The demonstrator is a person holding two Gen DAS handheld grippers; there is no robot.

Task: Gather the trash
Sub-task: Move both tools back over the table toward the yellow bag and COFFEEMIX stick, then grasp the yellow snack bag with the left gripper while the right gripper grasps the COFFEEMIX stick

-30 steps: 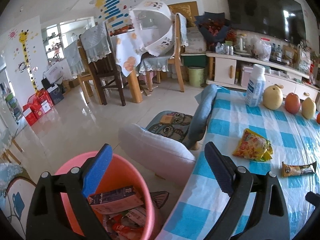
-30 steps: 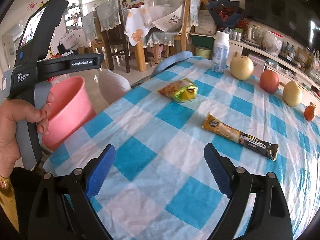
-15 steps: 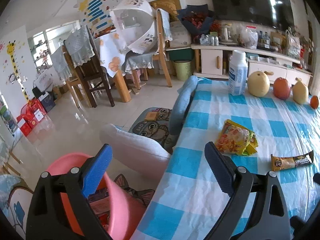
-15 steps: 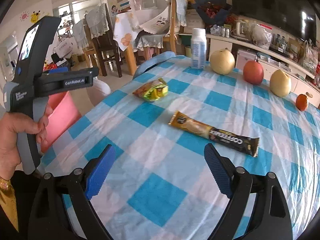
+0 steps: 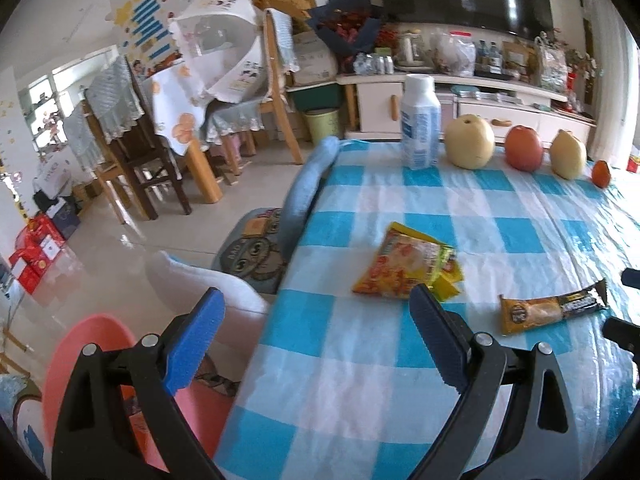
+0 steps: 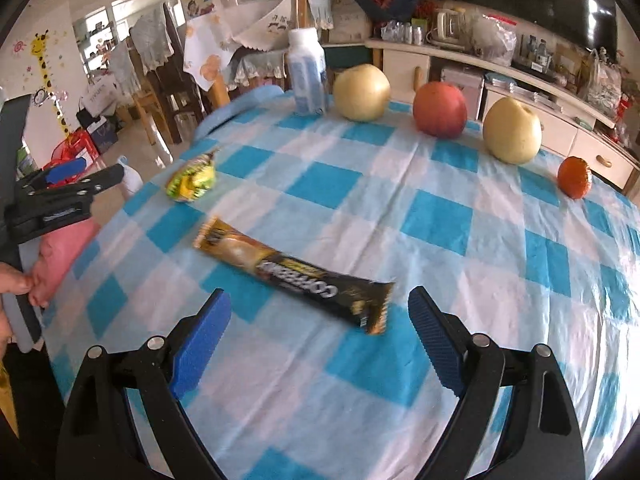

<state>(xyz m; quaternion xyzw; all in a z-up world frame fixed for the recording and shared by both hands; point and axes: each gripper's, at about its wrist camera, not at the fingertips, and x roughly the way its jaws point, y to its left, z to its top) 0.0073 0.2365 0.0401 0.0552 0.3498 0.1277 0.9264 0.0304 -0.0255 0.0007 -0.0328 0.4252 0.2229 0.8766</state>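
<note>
A yellow snack wrapper (image 5: 408,266) lies on the blue checked tablecloth (image 5: 500,208), ahead of my open, empty left gripper (image 5: 316,338). A brown and black coffee sachet (image 6: 296,270) lies just ahead of my open, empty right gripper (image 6: 320,338), and shows at the right in the left wrist view (image 5: 550,308). The snack wrapper also shows in the right wrist view (image 6: 192,180). The pink bin (image 5: 80,356) stands on the floor, low left behind my left finger. The left gripper (image 6: 64,192) shows at the left edge of the right wrist view.
A white bottle (image 6: 308,76), two pears (image 6: 362,92) (image 6: 512,130), an apple (image 6: 440,110) and a small orange (image 6: 576,176) line the table's far side. A cushioned chair (image 5: 256,248) stands by the table's left edge. Dining chairs and a TV cabinet stand beyond.
My left gripper has swung right from over the pink bin to the table edge. My right gripper has moved forward to the coffee sachet. Both stay open.
</note>
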